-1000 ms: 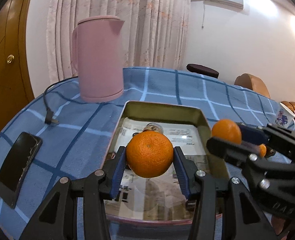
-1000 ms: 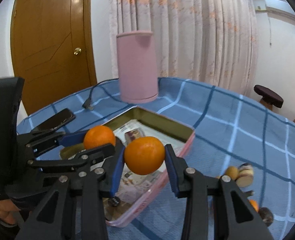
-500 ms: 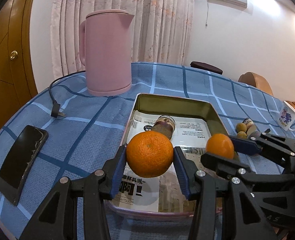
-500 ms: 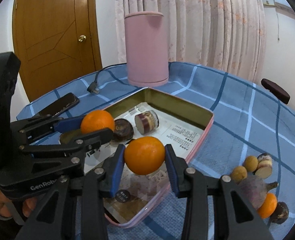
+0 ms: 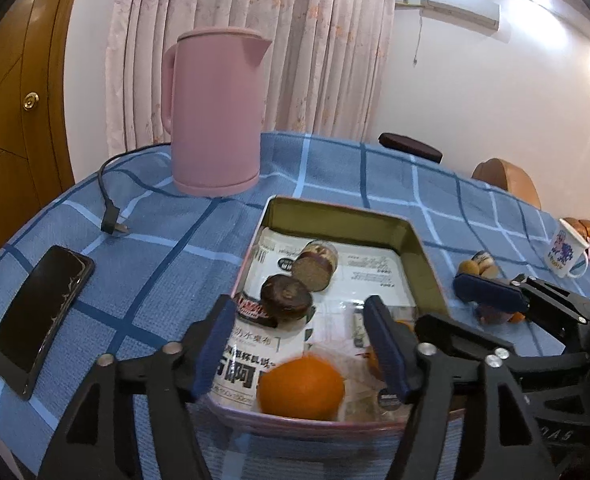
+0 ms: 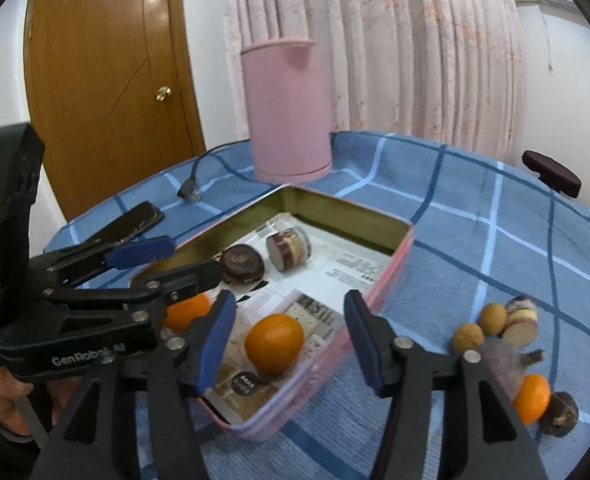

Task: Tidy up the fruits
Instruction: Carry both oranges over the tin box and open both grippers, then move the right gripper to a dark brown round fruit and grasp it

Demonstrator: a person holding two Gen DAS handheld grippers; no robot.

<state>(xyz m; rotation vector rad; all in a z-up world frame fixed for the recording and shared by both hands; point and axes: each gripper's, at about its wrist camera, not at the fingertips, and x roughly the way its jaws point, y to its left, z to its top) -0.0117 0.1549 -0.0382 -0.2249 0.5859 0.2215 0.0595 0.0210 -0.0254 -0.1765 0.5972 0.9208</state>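
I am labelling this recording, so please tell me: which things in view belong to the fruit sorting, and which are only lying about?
Part of the job:
- tin tray
- two oranges in it
- loose fruits on the cloth
- left gripper and right gripper, both open

Just lying about:
- pink kettle
- phone
- plug and cord
- mug

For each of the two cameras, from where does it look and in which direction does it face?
Left wrist: sits on the left gripper, looks forward over the tin tray toward the pink kettle; its open fingers and the right gripper show.
Right wrist: sits on the right gripper, faces the same tray from its right side; its open fingers and the left gripper show.
Shared: tray, kettle, two oranges, phone.
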